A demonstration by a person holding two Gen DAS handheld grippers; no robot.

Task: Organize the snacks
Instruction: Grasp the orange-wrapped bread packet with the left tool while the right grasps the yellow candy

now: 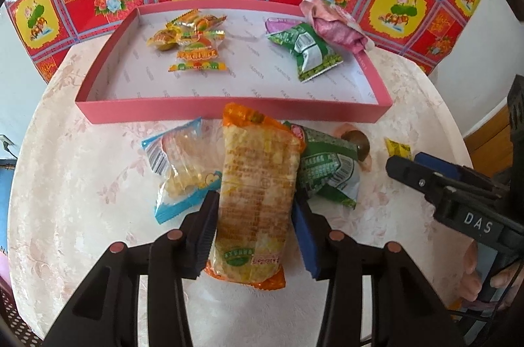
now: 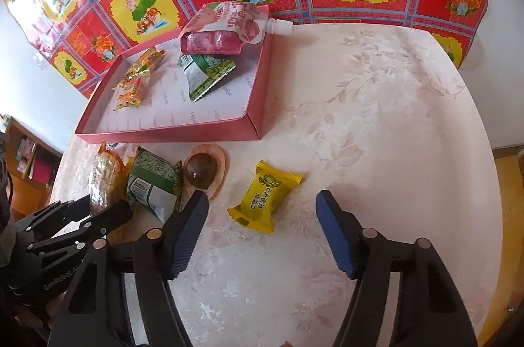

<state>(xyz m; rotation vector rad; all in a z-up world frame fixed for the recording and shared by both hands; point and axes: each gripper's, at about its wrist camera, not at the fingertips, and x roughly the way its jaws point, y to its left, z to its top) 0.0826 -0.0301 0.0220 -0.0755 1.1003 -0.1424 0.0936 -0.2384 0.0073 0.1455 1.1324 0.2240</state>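
**Entry: snack sorting, two hand-held grippers**

- **Left gripper** (image 1: pixel 253 209): fingers closed against both long sides of the orange cracker pack (image 1: pixel 255 196), which lies on the surface (image 1: pixel 82 183) just in front of the pink tray (image 1: pixel 229 109). Pack not yet lifted.
- **Right gripper** (image 2: pixel 262 219): fingers half-wide and empty, poised either side of the yellow sweet (image 2: pixel 262 198), which lies on the surface between and just ahead of them, untouched.
- **Loose stock on surface:** blue-edged clear pack (image 1: pixel 178 173) touching the orange pack's left side; green pack (image 1: pixel 327 170) partly tucked under its right side; brown jelly cup (image 2: pixel 201 173) beside the green pack.
- **Already in tray:** small orange candies (image 1: pixel 193 42), second green pack (image 1: pixel 311 52), pink spout pouch (image 1: pixel 334 26) propped on the far right corner.

**Risks, as judged:**
- The orange pack is slippery film gripped low; lifted, it may sag or slide out of the fingers.
- Its neighbours touch it, so the lift may drag the blue or green pack along.
- The tray wall stands close ahead; a low carry would catch it.
- The yellow sweet sits skewed; closing off-centre could squirt it aside.
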